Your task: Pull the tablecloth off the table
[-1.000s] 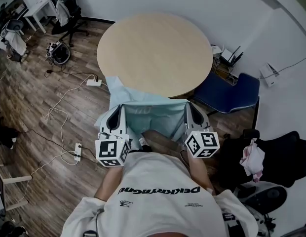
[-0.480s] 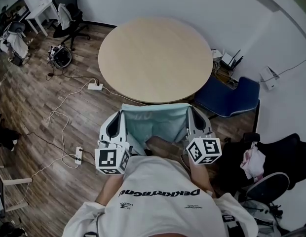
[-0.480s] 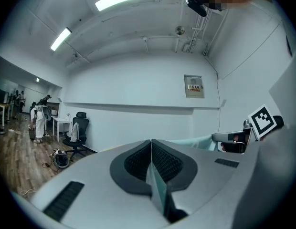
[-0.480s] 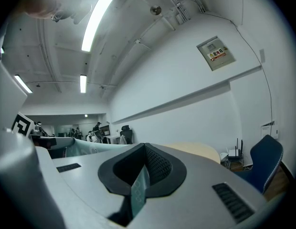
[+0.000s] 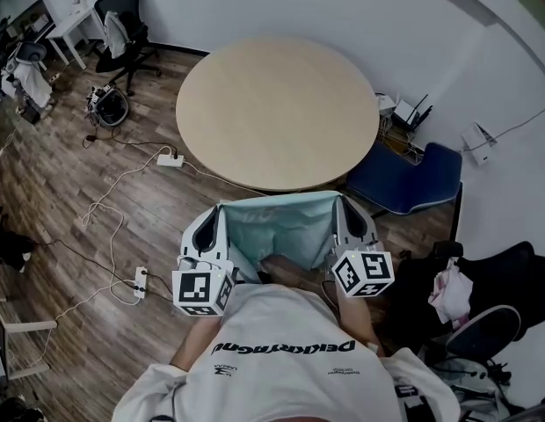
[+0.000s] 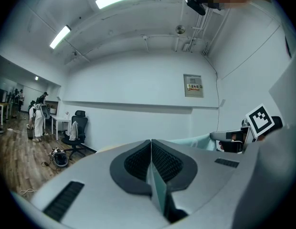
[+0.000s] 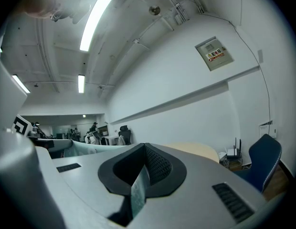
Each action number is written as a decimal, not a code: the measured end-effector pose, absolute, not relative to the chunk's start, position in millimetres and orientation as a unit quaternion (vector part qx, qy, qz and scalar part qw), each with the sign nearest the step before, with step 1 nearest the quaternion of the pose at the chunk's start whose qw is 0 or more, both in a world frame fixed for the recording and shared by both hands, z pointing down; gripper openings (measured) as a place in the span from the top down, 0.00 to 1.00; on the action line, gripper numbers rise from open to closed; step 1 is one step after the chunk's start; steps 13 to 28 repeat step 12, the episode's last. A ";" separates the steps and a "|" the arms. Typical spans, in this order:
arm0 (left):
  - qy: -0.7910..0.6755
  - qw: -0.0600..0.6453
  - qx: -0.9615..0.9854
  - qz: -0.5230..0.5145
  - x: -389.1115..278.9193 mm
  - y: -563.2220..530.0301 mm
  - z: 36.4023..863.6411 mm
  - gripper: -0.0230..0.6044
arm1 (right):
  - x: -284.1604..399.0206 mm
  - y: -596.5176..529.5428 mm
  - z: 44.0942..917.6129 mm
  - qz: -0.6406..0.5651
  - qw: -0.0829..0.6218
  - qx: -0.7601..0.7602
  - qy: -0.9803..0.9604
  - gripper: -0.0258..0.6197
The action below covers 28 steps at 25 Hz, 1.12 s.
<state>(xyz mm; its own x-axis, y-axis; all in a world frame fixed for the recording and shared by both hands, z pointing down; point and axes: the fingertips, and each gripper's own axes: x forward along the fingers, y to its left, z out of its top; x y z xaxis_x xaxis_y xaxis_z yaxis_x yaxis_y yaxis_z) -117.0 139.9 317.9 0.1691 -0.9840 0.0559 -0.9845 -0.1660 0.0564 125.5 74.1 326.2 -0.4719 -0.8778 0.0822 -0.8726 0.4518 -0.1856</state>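
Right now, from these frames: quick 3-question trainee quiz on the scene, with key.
1. True or false: the tablecloth covers the round table.
2. What is between the jaws of the left gripper?
A. nothing
B. an edge of the tablecloth
C. the table's rim
3. Fill in: the jaws of the right gripper are ___ on the cloth.

Key
1. False. The tabletop is bare; the cloth hangs stretched between the two grippers, in front of the person.
2. B. A thin teal edge is pinched between the closed pads.
3. Shut. A strip of cloth is clamped between the pads.
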 end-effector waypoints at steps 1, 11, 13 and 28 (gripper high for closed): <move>-0.644 0.040 0.764 0.004 -117.0 139.5 318.5 0.94 | 125.5 73.7 326.6 -0.101 0.013 -0.514 0.852 0.91; -0.642 0.040 0.766 0.006 -128.2 139.0 320.5 0.94 | 114.4 73.4 328.2 -0.102 0.013 -0.515 0.851 0.91; -0.642 0.039 0.766 0.005 -128.7 139.5 320.9 0.94 | 113.8 73.6 328.5 -0.102 0.014 -0.515 0.851 0.91; -0.642 0.039 0.766 0.005 -128.7 139.5 320.9 0.94 | 113.8 73.6 328.5 -0.102 0.014 -0.515 0.851 0.91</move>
